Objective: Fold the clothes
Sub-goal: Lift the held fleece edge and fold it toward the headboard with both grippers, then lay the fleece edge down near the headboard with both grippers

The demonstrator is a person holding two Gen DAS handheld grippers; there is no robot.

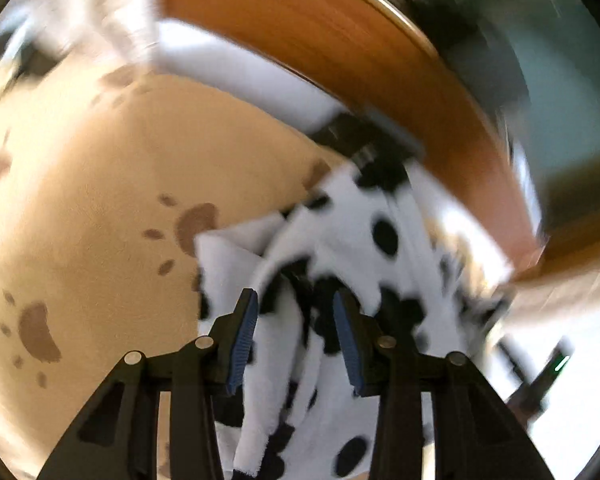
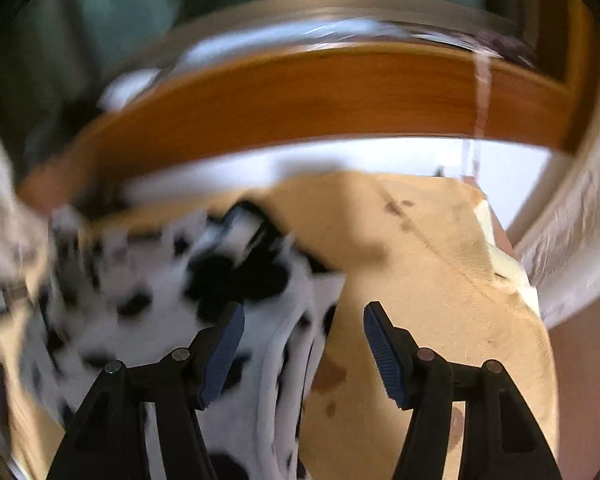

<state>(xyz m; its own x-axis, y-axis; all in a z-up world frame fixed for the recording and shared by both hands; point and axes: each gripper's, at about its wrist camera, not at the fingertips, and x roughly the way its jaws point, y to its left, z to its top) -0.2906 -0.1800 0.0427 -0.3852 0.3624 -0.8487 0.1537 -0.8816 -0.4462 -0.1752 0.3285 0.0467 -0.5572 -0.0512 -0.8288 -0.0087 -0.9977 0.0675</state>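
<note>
On the tan blanket [image 1: 92, 184] with brown paw prints [image 1: 196, 224], spread over a bed: a white garment with black spots [image 1: 340, 240], lying crumpled in folds and ridges. Bunched toward the wooden bed frame [image 1: 340, 40] at the blanket's far edge in the left wrist view, one pale corner jutting out onto bare tan cloth. Beyond the frame, only dark green blur.

Left gripper [image 1: 296, 300] tilted steeply down over the heap, blue-padded fingers [image 1: 244, 332] apart. Spotted fabric visible in the gap between them, a fold running up through it; pads not pressing on the cloth, so nothing clamped. Black linkage arms spreading toward the lower edge of the view.

Right gripper [image 2: 304, 316] likewise pointed down, blue pads [image 2: 384, 352] standing wider apart. Straddling the garment's [image 2: 148, 292] edge: left finger over spotted fabric, right finger over bare blanket [image 2: 420, 248]. Layered white hems running down between the fingers, untouched by either pad. Nothing gripped.

Much motion blur in both views, strongest on the spotted cloth in the right wrist view and along the frame [image 2: 300, 92]. A strip of white sheet [image 2: 340, 156] showing between blanket and frame. Pale crinkled fabric [image 2: 572, 216] curving along the right side of that view, nature unclear.
</note>
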